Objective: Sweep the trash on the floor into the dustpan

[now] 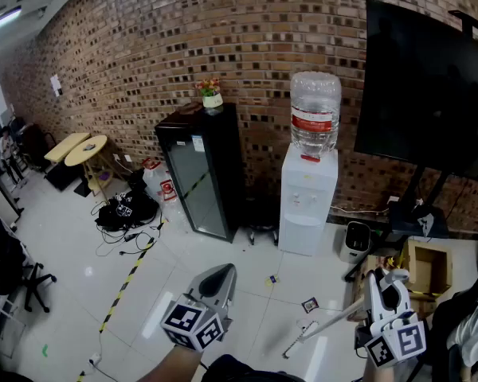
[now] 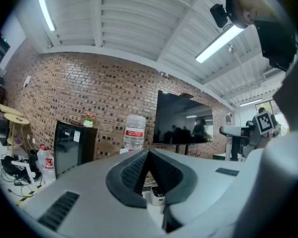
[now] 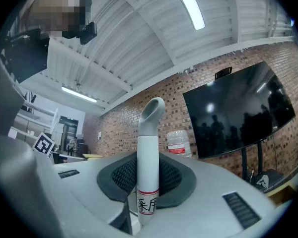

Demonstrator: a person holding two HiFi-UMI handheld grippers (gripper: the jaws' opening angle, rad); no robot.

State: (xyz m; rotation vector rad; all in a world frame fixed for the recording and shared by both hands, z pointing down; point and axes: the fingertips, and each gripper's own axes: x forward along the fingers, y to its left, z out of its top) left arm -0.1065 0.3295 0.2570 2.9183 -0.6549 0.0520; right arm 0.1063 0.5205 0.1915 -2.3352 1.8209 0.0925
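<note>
Between R gripper [image 3: 149, 165] jaws: white handle [image 3: 150, 128], upright.

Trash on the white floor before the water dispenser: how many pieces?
2: a small scrap just before the water dispenser; a dark scrap nearer the camera. Others may be hidden.

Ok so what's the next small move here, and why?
Probably swing the right gripper down toward the floor scrap in front of the water dispenser. It is shut on the white handle, the scrap lies unswept, the left gripper is shut on nothing, and no dustpan shows.
</note>
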